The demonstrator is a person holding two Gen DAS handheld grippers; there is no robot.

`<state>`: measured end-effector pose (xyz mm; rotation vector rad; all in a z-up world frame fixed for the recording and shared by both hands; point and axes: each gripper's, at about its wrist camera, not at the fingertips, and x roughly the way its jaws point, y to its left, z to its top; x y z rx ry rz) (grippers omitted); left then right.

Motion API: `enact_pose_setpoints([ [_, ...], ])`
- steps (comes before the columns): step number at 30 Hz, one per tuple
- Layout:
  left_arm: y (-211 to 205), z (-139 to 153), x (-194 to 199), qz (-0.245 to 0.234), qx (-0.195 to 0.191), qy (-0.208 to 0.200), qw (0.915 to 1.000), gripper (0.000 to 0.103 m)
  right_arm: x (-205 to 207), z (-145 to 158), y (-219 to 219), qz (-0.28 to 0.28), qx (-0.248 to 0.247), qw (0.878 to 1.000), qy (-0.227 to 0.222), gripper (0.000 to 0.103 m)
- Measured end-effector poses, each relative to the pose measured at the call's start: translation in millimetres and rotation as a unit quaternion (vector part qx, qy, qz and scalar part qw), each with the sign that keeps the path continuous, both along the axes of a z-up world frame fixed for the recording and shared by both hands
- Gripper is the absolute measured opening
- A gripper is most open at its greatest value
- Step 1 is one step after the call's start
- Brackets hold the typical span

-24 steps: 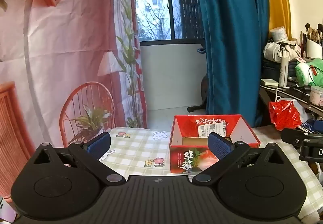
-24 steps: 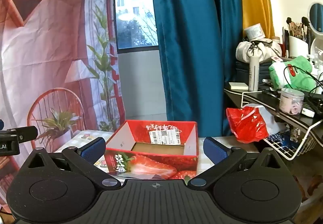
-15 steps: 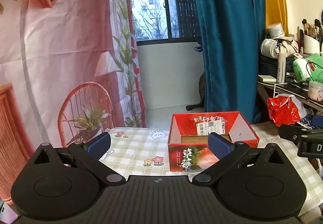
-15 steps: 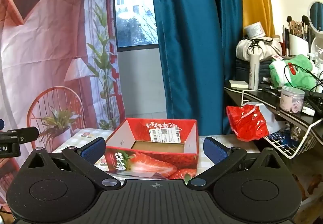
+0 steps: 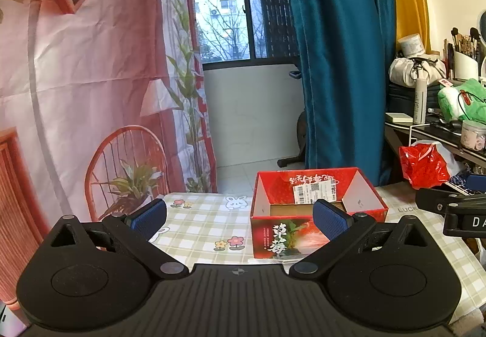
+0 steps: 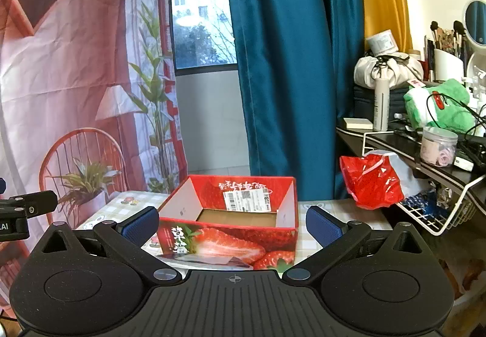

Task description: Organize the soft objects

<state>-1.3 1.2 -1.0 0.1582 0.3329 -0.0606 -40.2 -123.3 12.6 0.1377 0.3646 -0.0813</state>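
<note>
A red strawberry-print cardboard box (image 5: 282,238) (image 6: 224,241) stands open-topped on the checked tablecloth (image 5: 200,224), with only its brown bottom showing inside. My left gripper (image 5: 240,217) hovers above the cloth, open wide, the box behind its right finger. My right gripper (image 6: 232,223) is open too, its fingers spread either side of the box's near wall without touching it. A green plush toy (image 6: 440,106) lies on the side shelf at the right. No soft object is between either pair of fingers.
A red plastic bag (image 6: 372,182) hangs at the shelf (image 6: 404,145) edge beside a white wire basket (image 6: 440,215). The shelf holds a jar, a spray bottle, a tied cloth bundle and brushes. A teal curtain (image 6: 291,63) and printed backdrop (image 5: 91,63) stand behind the table.
Both views have shifted slightly; the box now sits a little lower and nearer in each. Both grippers stay open.
</note>
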Motion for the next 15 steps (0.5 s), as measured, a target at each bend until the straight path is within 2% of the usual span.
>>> enact_pose_setpoints([
  [15,0.4,-1.8,-0.7,0.0,-0.001,0.005,1.0,0.103,0.3,-2.6,-1.1,0.0,0.001,1.0,0.002,0.103],
])
